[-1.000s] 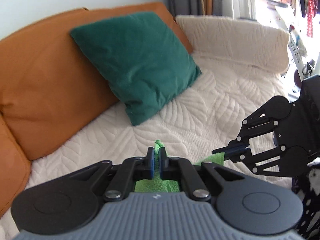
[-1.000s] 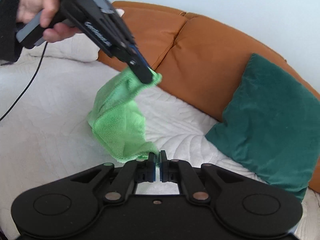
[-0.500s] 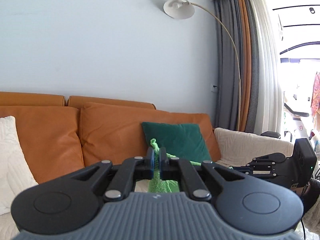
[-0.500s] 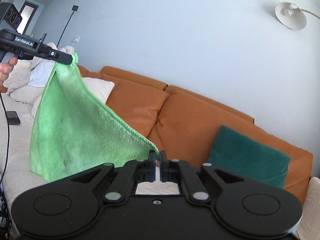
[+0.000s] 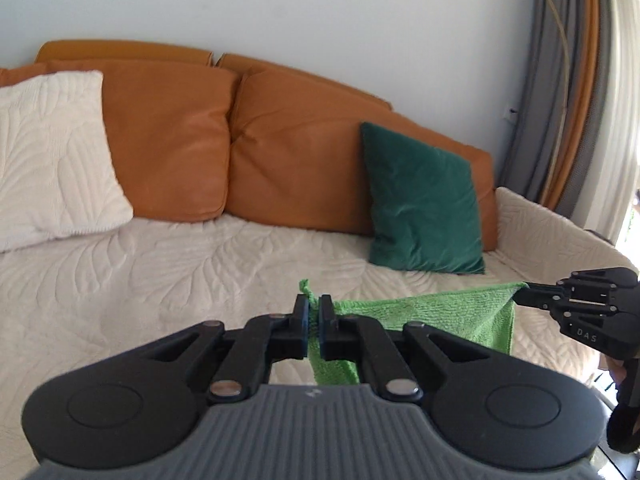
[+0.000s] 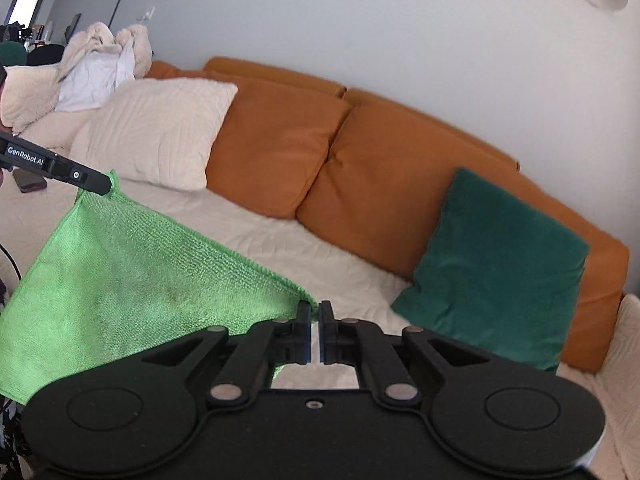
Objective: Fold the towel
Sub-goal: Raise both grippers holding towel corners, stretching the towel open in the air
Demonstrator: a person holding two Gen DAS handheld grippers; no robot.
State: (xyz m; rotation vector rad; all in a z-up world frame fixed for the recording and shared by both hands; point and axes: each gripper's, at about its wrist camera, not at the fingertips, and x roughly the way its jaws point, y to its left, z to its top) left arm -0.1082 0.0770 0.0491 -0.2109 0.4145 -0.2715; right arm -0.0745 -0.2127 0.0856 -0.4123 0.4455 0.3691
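A bright green towel (image 6: 120, 276) hangs spread in the air above the sofa seat, held by two top corners. My left gripper (image 5: 314, 312) is shut on one corner, and the towel (image 5: 432, 312) stretches from it to the right. My right gripper (image 6: 315, 320) is shut on the other corner. In the left wrist view the right gripper (image 5: 520, 294) pinches the towel's far corner at the right edge. In the right wrist view the left gripper (image 6: 106, 184) pinches the far corner at the upper left. The towel's lower part hangs loose.
An orange sofa (image 5: 180, 128) has a cream quilted seat cover (image 5: 160, 272). A dark green cushion (image 5: 424, 204) leans at the right, a white pillow (image 5: 48, 156) at the left. A phone (image 6: 30, 182) lies on the seat. Curtains (image 5: 560, 100) hang at the right.
Both grippers have tilted and come down from the raised position, so the seat is in view again. The towel stays stretched between them, with the top edge taut.
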